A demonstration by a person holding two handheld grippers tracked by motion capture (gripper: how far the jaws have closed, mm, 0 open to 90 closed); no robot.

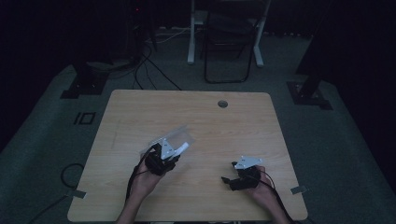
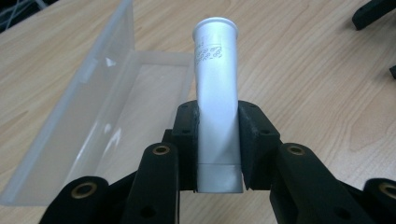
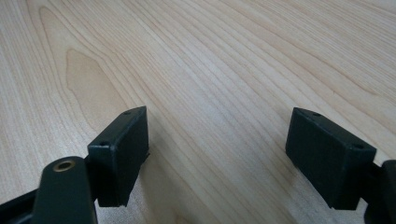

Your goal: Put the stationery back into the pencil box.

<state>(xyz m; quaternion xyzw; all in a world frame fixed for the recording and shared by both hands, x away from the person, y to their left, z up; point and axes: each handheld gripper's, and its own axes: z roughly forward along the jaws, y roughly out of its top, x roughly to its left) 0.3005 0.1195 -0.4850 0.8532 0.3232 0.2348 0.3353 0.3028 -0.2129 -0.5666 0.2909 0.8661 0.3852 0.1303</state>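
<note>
Woodgrain table [image 1: 196,112] (dim room) bears left gripper [image 2: 217,135] pinching a silver tube [image 2: 215,93]; right gripper [image 3: 217,154] spread.

I see a silver metal tube [image 2: 215,98] (dark print near its rim), a clear plastic box [image 2: 93,112], and a pale wood-grain table [image 3: 224,56].
</note>
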